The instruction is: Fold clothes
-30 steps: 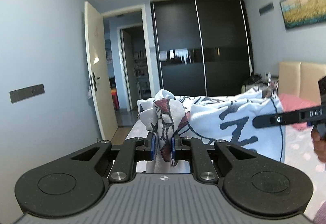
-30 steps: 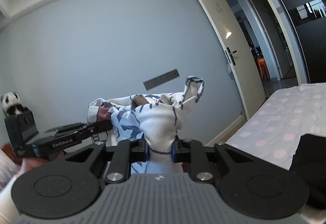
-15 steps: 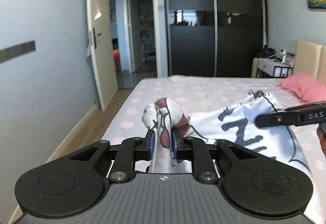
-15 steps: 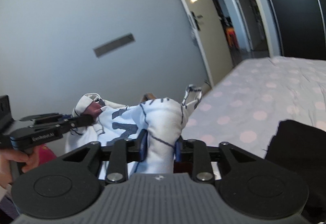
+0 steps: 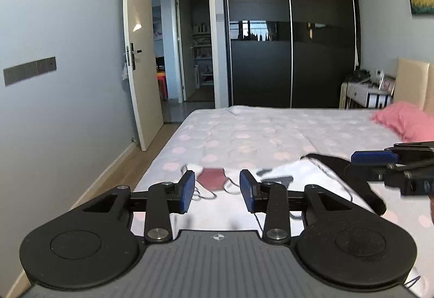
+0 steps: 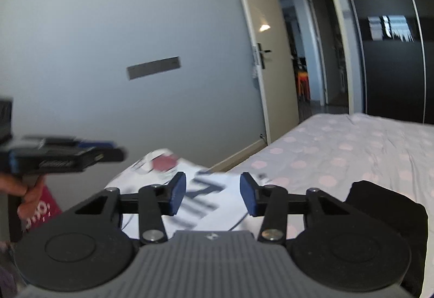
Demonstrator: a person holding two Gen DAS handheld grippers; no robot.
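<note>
1. Step in hand: you've just laid the white printed T-shirt w/ dark lettering and a red patch [image 5: 271, 186] down on the polka-dot bedsheet [image 5: 257, 135] and let go. It lies near the bed's left edge, spread fairly flat, directly in front of both tools.
2. Left gripper [image 5: 217, 190]: released. Jaws have just been opening; the blue pads stand apart w/ nothing between them, and the shirt's red patch shows through the gap on the bed beyond.
3. Right gripper [image 6: 213, 193]: also released, jaws apart, nothing pinched. Its opening came a bit sooner than the left's. The shirt's lettering shows through the gap.
4. Pose: both tools point slightly down over the shirt, side by side, each visible at the edge of the other's view. Your left hand [image 6: 28, 189] shows wrapped round its handle. Right view is motion-blurred.
5. A black garment [image 6: 385, 205] lies just right of the shirt; can't tell if the two overlap.
6. Next, prob.: pick new grasp points, e.g. a sleeve or side edge, and close on one layer only. Smooth the shirt first if it's bunched; the far edge looks rumpled, but blur makes that unsure.
7. Watch out: don't pinch the bedsheet or the black garment along w/ the shirt.
</note>
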